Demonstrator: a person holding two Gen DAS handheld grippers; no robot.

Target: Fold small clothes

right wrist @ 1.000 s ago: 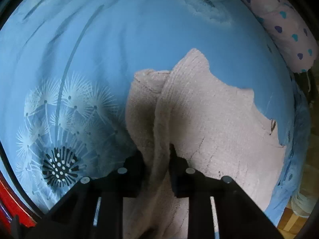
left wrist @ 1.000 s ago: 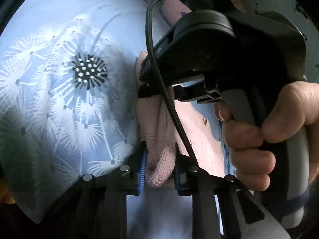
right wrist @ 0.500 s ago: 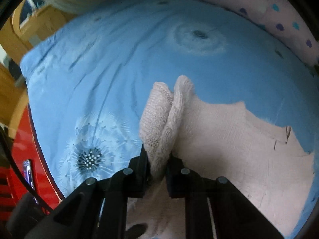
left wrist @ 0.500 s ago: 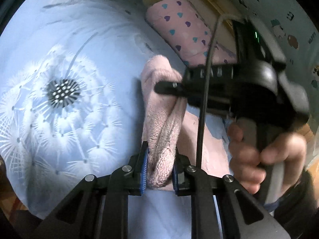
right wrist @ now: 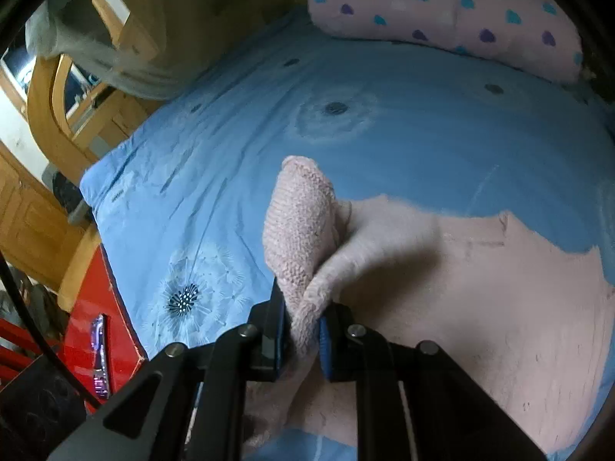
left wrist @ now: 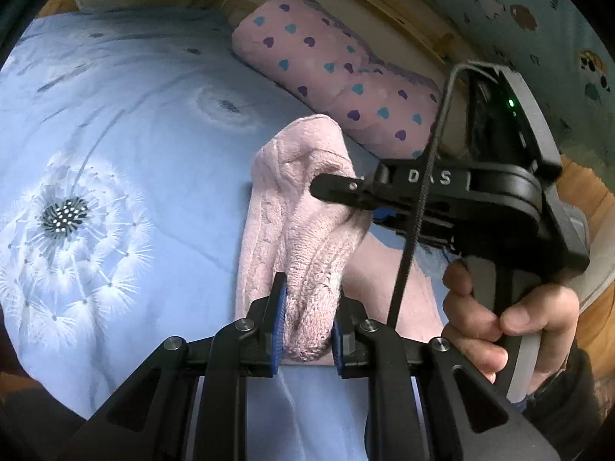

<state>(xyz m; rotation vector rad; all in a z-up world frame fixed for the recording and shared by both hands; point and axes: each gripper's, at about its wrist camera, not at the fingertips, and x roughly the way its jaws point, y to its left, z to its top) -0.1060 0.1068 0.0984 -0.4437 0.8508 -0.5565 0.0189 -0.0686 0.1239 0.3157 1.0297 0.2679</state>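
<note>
The left gripper (left wrist: 305,330) clamps a bunched fold of the pink knit garment (left wrist: 300,207); at 2 o'clock the right gripper (right wrist: 301,336), jaws just tightened, pinches another fold. The garment trails onto the blue dandelion-print bedsheet (left wrist: 146,146), heart-dotted pillow (left wrist: 338,73) beyond at 1 o'clock.

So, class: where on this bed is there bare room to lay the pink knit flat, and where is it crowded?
Bare blue duvet lies between the pink knit and the heart-print pillow, and left around the dandelion print. It is crowded where both hand-held grippers, left and right, pinch the knit.
</note>
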